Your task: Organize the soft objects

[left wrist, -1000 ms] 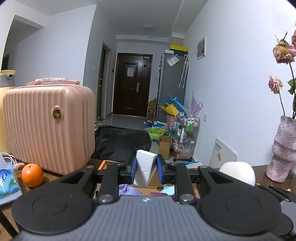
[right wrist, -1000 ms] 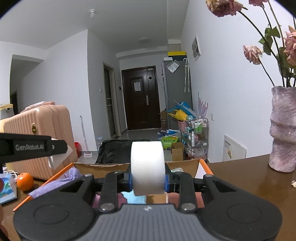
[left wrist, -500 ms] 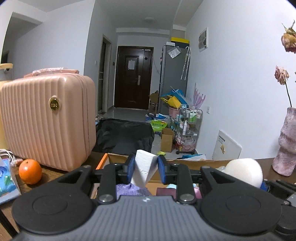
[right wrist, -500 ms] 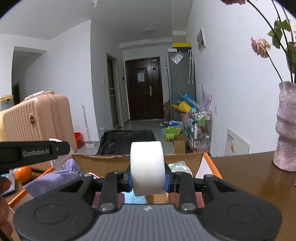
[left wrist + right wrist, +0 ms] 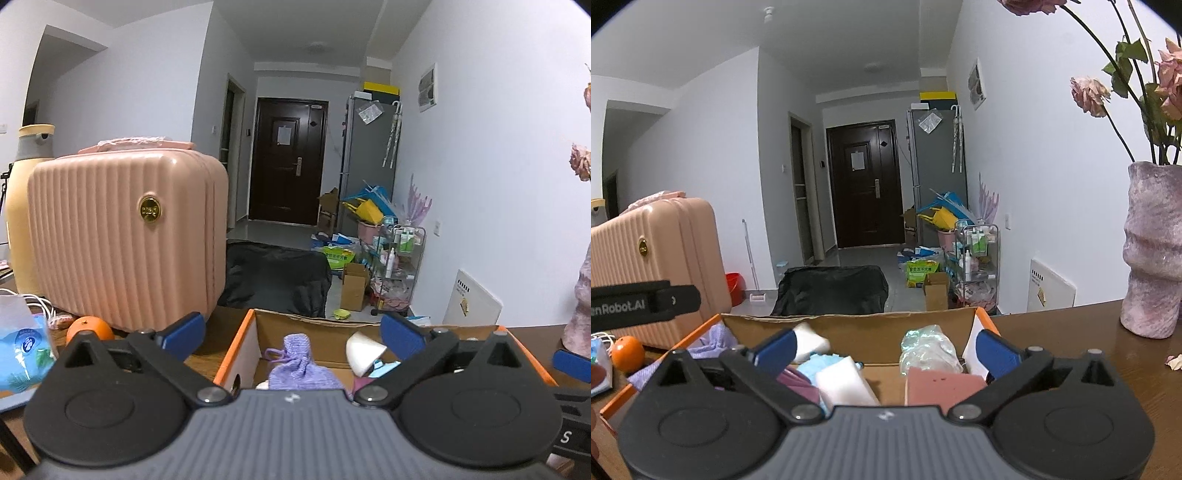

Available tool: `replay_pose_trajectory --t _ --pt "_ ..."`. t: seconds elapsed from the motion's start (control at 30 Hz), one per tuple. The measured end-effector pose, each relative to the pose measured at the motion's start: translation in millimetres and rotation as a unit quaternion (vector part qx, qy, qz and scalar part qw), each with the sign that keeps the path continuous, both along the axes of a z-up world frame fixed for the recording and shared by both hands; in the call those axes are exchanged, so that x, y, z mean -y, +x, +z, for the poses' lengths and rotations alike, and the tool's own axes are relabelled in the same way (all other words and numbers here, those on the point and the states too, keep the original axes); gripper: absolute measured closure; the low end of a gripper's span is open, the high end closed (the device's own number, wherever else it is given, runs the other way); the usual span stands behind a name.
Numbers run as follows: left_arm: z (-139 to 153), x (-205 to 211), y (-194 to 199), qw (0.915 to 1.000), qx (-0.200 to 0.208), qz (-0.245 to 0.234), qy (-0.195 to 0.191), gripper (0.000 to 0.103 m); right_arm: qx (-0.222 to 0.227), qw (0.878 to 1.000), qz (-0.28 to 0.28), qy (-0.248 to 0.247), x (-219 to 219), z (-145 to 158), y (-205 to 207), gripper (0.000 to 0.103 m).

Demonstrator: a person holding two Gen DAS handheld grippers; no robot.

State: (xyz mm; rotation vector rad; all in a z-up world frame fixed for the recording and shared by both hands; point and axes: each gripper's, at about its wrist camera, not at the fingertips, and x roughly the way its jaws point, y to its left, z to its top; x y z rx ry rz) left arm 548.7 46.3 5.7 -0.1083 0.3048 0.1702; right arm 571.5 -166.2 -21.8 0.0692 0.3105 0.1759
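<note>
Both foam pieces have left the tongs since the earlier frames: the white wedge (image 5: pixel 364 350) that was pinched in the left tongs (image 5: pixel 291 332) now lies in the cardboard box (image 5: pixel 243 347), low between the blue pads and nearer the right-hand one, touching neither. The white foam cylinder that the right tongs (image 5: pixel 884 349) clamped is no longer between their pads; a white foam block (image 5: pixel 846 384) lies in the box just below and ahead of them, though whether it is that same piece I cannot tell.

Left tongs are opening, jaws spread wide, with nothing gripped. A lilac knitted pouch (image 5: pixel 301 363) with a drawstring sits in the box directly in front of them, beside the wedge. Right tongs are likewise opening, jaws wide apart and holding nothing. Beneath them the box holds a pink sponge (image 5: pixel 942 384), a crumpled clear plastic bag (image 5: pixel 929 349), light blue cloth (image 5: pixel 823 363) and another white piece (image 5: pixel 810 341) by the left pad. A cardboard divider runs across the box in both views.

The box rests on a dark brown tabletop (image 5: pixel 1063 339). To its left stand a pink ribbed suitcase (image 5: pixel 122 243) and an orange (image 5: pixel 88 328); to its right, a mauve vase (image 5: pixel 1152 251) with dried roses. The left tongs' black arm (image 5: pixel 642 302) crosses the left edge of the right wrist view.
</note>
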Motion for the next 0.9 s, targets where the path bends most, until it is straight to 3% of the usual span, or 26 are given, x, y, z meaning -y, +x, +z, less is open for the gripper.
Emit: replay_pose_trajectory --t 0.4,0.9 --pt "4.5 3.2 -14.3 0.9997 0.005 -0.002 0.025 0.000 0.014 1.000 0.004 -0.020 -4.0 7.3 -17.3 0.000" --pt "14.2 14.5 -116.7 0.9985 0.022 -0.014 0.047 0.000 0.042 0.999 0.004 -0.028 7.7 26.8 -127.7 0.000"
